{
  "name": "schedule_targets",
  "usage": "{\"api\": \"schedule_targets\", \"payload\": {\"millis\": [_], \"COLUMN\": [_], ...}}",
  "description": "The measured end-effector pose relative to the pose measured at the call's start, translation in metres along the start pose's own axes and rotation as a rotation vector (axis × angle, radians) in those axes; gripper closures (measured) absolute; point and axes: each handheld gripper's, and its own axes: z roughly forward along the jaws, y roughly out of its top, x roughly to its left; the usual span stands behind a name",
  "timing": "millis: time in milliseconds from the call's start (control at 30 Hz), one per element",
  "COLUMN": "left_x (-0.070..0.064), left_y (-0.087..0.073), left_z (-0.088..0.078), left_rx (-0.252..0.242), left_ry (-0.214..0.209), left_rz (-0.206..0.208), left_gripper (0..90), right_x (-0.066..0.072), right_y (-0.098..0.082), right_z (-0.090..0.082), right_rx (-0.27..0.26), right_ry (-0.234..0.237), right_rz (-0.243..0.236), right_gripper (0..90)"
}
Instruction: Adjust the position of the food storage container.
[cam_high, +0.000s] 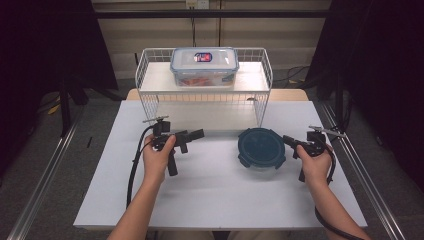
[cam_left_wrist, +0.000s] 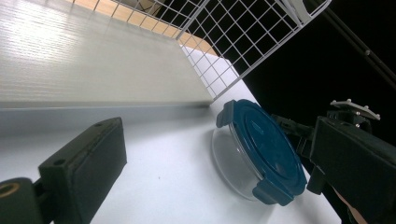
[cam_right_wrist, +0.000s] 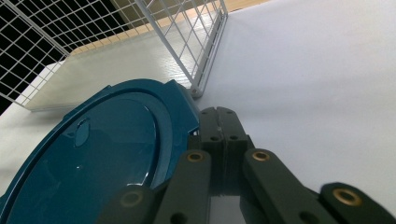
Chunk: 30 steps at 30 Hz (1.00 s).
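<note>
Right gripper (cam_high: 289, 139): you are holding it at the right rim of the bowl, its jaws lying flat together with nothing between them; in the right gripper view the joined tips (cam_right_wrist: 218, 122) are sitting just beside the edge of the blue lid, and whether they are touching it cannot be told.
Left gripper (cam_high: 196, 135): you are holding it well to the left of the bowl, pointing toward it; its jaws are standing wide apart and gripping nothing, with one pad (cam_left_wrist: 84, 163) showing low at the left in the left gripper view and the other at the right edge.
Bowl (cam_high: 261, 148): a round clear bowl under a dark blue lid (cam_left_wrist: 261, 147) with clip tabs, sitting on the surface straight ahead of the left gripper and directly at the tips of the right one.
Rack (cam_high: 150, 97): a white wire rack standing beyond both grippers, its near corner post coming down just past the bowl, ahead of the right gripper's tips.
Box (cam_high: 204, 66): a clear box with a latching lid resting on the rack's upper shelf, farther off and higher than either gripper.
Surface (cam_high: 215, 190): white, carrying the bowl and the rack; your forearms are reaching over its near edge.
</note>
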Motion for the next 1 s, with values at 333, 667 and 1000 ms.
{"api": "schedule_targets", "payload": {"millis": [333, 667, 1000], "left_x": [-0.0006, -0.0004, -0.0010], "left_y": [-0.0010, -0.0008, 0.0009], "left_z": [0.0028, 0.0021, 0.0010], "left_rx": [0.000, -0.005, -0.026], "left_ry": [-0.006, 0.000, -0.016], "left_rz": [-0.011, -0.008, -0.021], "left_gripper": [3.5, 3.4, 3.3], "right_x": [0.0022, 0.0037, 0.0005], "right_y": [-0.0026, -0.0017, -0.0082], "right_z": [-0.0033, -0.0024, 0.0020], "right_rx": [-0.001, -0.018, 0.040], "right_ry": [-0.013, -0.001, -0.009], "right_rz": [0.002, 0.002, 0.022], "right_gripper": [90.0, 90.0, 90.0]}}
